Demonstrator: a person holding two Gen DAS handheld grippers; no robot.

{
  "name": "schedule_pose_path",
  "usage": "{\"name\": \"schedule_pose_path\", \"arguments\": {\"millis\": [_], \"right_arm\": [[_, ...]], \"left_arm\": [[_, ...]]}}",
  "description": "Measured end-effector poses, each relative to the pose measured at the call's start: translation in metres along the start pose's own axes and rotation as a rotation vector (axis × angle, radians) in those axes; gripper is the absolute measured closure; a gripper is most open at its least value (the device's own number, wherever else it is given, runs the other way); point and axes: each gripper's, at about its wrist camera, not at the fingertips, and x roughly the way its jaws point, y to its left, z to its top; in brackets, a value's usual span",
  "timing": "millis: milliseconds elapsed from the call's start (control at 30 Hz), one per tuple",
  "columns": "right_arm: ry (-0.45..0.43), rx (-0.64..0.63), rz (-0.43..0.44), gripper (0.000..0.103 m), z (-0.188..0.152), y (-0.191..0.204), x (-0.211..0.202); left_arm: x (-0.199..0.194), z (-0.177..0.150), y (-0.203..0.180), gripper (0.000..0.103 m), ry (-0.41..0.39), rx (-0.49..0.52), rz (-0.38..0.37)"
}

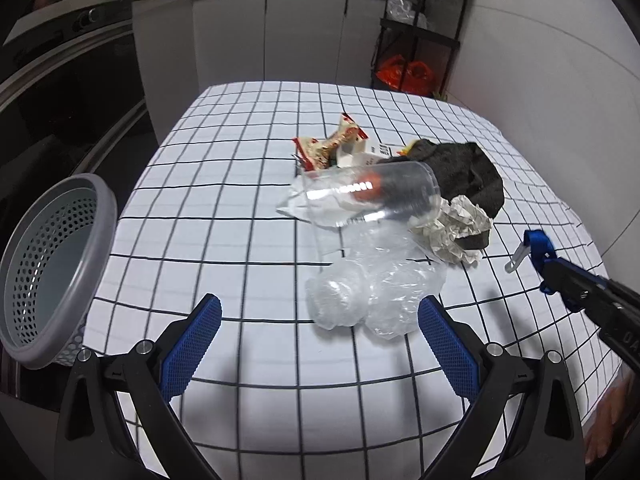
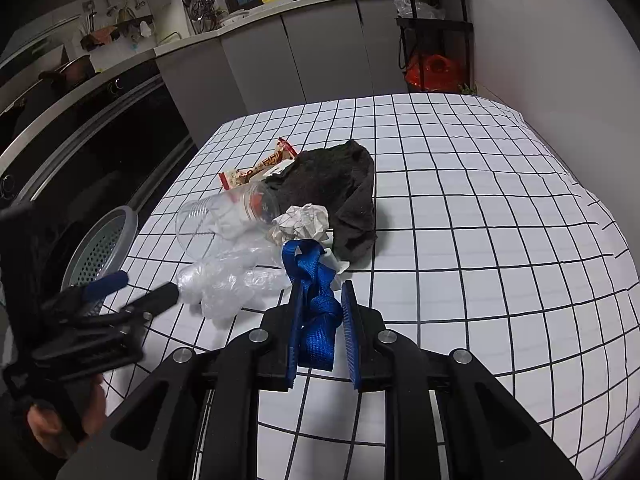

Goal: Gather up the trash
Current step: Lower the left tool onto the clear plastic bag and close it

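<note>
A trash pile lies mid-table: crumpled clear plastic [image 1: 360, 292], a clear plastic cup [image 1: 360, 196] on its side, a crumpled paper ball [image 1: 456, 232], a red-and-white snack wrapper [image 1: 328, 144] and a dark cloth [image 1: 460, 172]. My left gripper [image 1: 320, 332] is open, its pads on either side of the clear plastic, just short of it. My right gripper [image 2: 322, 316] is shut on a knotted blue strap [image 2: 316, 300], in front of the paper ball [image 2: 304, 220]. It shows in the left wrist view [image 1: 540, 252] at the right.
A grey perforated basket [image 1: 52, 268] hangs tilted off the table's left edge; it also shows in the right wrist view [image 2: 104, 248]. The checked tablecloth [image 1: 240, 208] covers the table. An oven, counter cabinets and a black shelf rack [image 1: 420, 28] stand behind.
</note>
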Motion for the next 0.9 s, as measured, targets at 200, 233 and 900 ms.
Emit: {"name": "schedule_pose_path", "arguments": {"millis": [200, 233, 900], "right_arm": [[-0.013, 0.009, 0.016, 0.084, 0.001, -0.004, -0.007], [-0.014, 0.012, 0.019, 0.084, 0.001, -0.004, -0.007], [-0.004, -0.002, 0.019, 0.084, -0.002, -0.001, -0.006]], "left_arm": [[0.015, 0.007, -0.017, 0.006, -0.011, 0.012, 0.017], [0.021, 0.008, -0.021, 0.006, -0.003, 0.021, 0.021], [0.007, -0.002, -0.020, 0.069, -0.008, 0.044, -0.065]]}}
